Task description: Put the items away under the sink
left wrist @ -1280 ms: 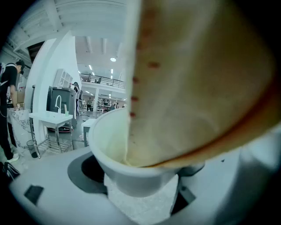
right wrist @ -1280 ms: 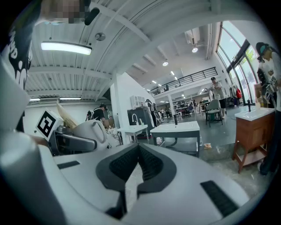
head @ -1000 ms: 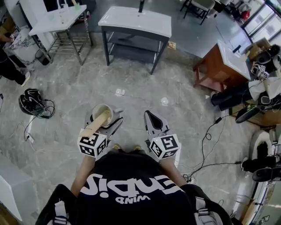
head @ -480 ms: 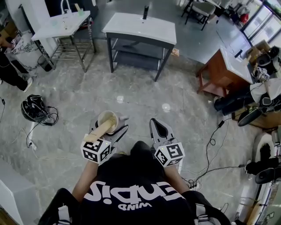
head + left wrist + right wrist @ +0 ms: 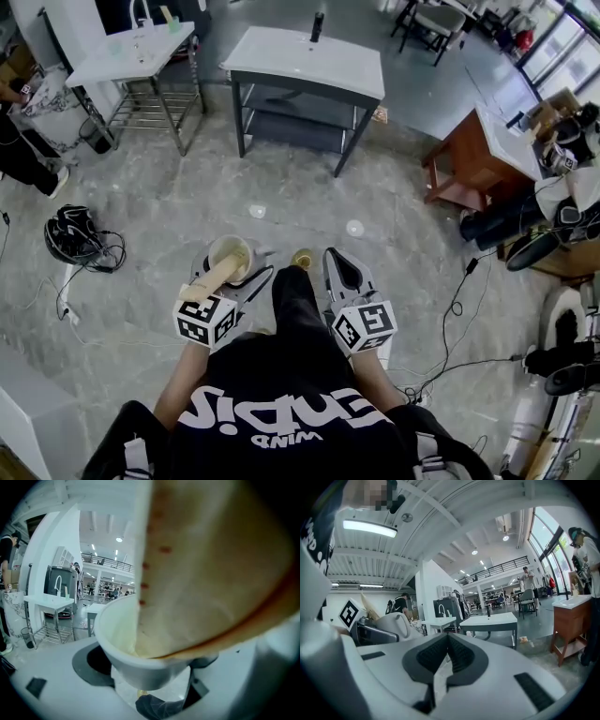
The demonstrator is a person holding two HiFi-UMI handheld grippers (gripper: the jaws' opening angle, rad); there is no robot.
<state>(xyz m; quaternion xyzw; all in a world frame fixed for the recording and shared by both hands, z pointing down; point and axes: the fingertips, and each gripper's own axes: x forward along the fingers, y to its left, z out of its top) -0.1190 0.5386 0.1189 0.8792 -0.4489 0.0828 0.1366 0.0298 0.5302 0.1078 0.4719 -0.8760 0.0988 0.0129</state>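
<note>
Cup (image 5: 229, 255) of white ware, with a tan roll (image 5: 207, 280) standing slanted in it, was the thing to be put away. It was well apart from the dark-framed sink stand (image 5: 305, 58), on the near side of it, carried above the marble floor (image 5: 159, 187). The left gripper (image 5: 232, 270) had its jaws closed on the cup from both sides. I judge this grip was chosen so that the cup stayed mouth-up and the loose roll, which leaned back over the gripper, could not drop out during the walk.

The right gripper (image 5: 339, 265), just beside the left one and equally far from the stand, had its jaws pressed together with nothing between them. Probably it was kept free to steady something at the stand.

The lower shelf (image 5: 298, 129) under the white top of the stand looked bare, so it seemed the proper place for the cup. The person's leg (image 5: 295, 300) showed between the two grippers, stepping toward the stand. The step in hand appeared to be the approach, and nothing was placed yet.
</note>
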